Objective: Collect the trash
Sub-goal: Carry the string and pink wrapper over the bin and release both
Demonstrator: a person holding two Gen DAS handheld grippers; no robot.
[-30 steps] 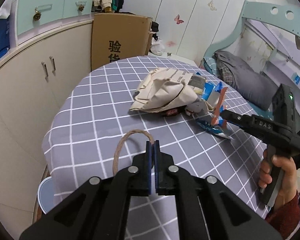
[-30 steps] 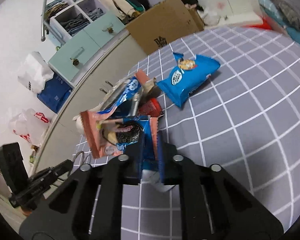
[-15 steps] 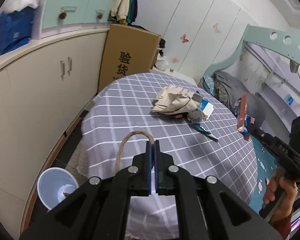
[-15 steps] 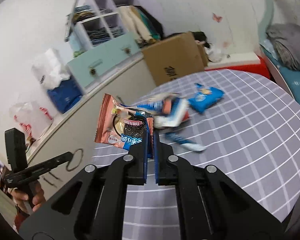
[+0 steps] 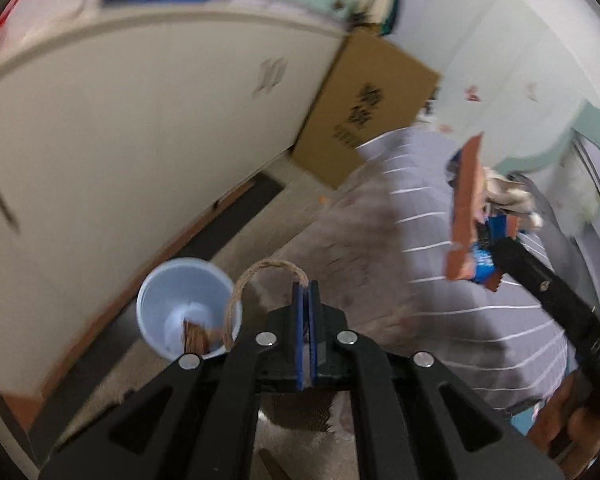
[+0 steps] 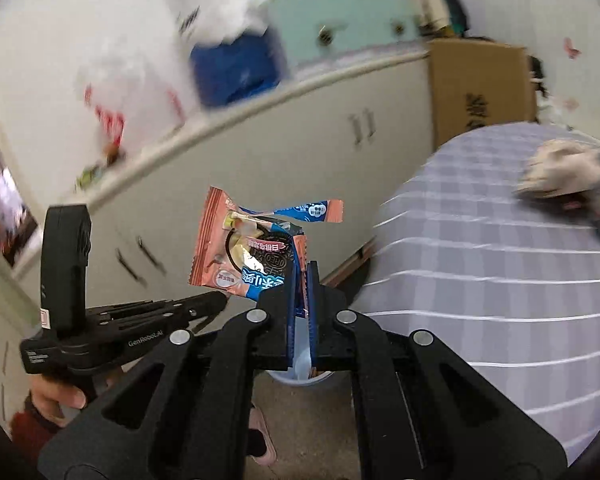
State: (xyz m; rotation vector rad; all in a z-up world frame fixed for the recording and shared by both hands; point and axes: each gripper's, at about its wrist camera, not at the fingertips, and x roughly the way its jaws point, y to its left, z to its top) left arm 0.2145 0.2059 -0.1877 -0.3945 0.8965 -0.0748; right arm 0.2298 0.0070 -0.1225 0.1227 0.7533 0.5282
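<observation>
Left gripper (image 5: 306,292) pinching twine loop (image 5: 260,280), bin (image 5: 188,312) at its nine o'clock, right gripper (image 6: 300,276) clamped on wrapper (image 6: 252,256), table (image 6: 480,280) at three o'clock

**Inspection: handheld gripper rigs and operator's clothing**

Left gripper (image 5: 306,292): matte black frame of angular linkage arms, with triangular cut-outs in the outer arms. Four round silver screw heads sit in a row across the joints. The fingers carry blue pads (image 5: 299,320) on their inner faces. Seen from the other camera, its body bears white "GenRobot.AI" lettering, a tall black box-shaped module on top and a small white label at the rear.

Right gripper (image 6: 300,276): same build, black linkages, four silver screws, blue pads. Its long black body shows pale embossed lettering, too blurred to read.

Operator: a dark red sleeve cuff (image 6: 28,430) shows at the left hand (image 6: 58,396). A pink shoe (image 6: 260,436) shows on the floor below.
</observation>
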